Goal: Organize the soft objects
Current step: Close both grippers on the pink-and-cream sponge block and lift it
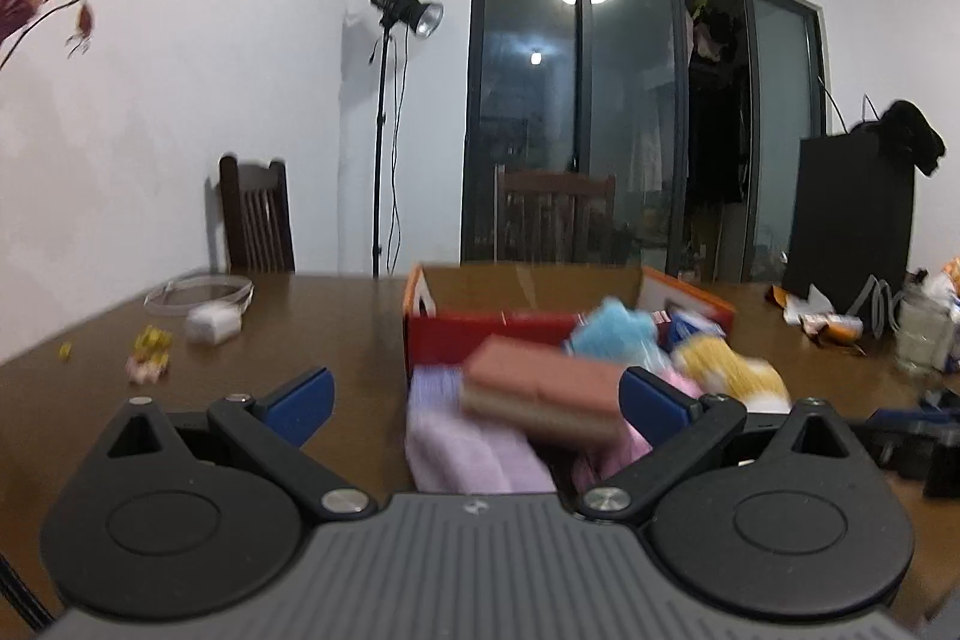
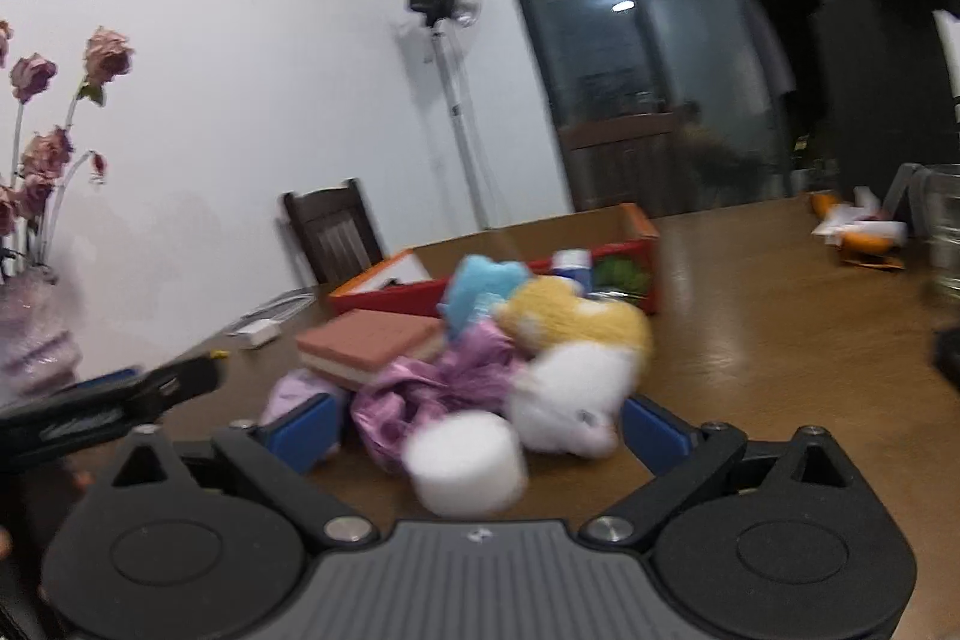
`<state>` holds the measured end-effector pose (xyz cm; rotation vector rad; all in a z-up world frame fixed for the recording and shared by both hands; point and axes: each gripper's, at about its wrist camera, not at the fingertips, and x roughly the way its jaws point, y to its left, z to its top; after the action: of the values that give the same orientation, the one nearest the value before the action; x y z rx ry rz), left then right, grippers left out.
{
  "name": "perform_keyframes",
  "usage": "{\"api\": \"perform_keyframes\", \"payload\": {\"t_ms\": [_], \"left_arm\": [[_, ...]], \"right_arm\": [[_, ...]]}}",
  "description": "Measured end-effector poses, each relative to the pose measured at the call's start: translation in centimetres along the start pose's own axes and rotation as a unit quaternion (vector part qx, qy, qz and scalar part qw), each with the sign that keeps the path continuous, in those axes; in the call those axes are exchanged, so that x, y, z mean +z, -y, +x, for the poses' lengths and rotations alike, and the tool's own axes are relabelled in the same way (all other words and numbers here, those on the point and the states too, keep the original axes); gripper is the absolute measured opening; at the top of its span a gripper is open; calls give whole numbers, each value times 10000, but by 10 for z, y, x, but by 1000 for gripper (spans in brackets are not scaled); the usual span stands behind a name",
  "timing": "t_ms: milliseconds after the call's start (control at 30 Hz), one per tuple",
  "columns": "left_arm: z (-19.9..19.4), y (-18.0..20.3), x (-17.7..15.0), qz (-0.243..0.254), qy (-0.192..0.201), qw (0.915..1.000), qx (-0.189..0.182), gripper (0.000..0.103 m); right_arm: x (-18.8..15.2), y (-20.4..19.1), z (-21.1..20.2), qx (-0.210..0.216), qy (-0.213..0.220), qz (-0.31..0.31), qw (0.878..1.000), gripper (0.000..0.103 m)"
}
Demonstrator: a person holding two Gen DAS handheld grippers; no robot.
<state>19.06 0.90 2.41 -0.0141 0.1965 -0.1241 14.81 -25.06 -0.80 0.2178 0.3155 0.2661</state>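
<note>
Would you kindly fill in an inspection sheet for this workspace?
Surface: brown wooden table.
Job's things: pink sponge, blue plush, yellow plush, white plush, purple cloth, white roll, piled before the red box.
Clutter: wrappers, jar.
Grippers: left tongs open; right tongs open, nothing clamped.
Cables: white cord.
Surroundings: chairs, lamp stand, dried roses.

A brown wooden table (image 1: 78,400) carries a small white block (image 1: 211,323), a clear plastic band (image 1: 198,293) and a glass jar (image 1: 921,337). Behind stand dark wooden chairs (image 1: 257,220), a black studio lamp (image 1: 407,15) and dried pink roses (image 2: 45,148).
</note>
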Motion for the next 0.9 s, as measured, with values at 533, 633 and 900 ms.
{"api": "perform_keyframes", "payload": {"t_ms": [533,633,900], "left_arm": [[126,-48,22,-1276,-1719,9704,-1119,29],[91,-41,39,-1157,-1199,9783,-1235,29],[1,-28,14,-1586,-1146,9697,-1465,30]], "right_arm": [[38,-25,162,671,-927,988,9885,30],[50,-32,145,709,-634,880,9916,28],[56,-35,55,1043,-477,556,9918,28]]}}
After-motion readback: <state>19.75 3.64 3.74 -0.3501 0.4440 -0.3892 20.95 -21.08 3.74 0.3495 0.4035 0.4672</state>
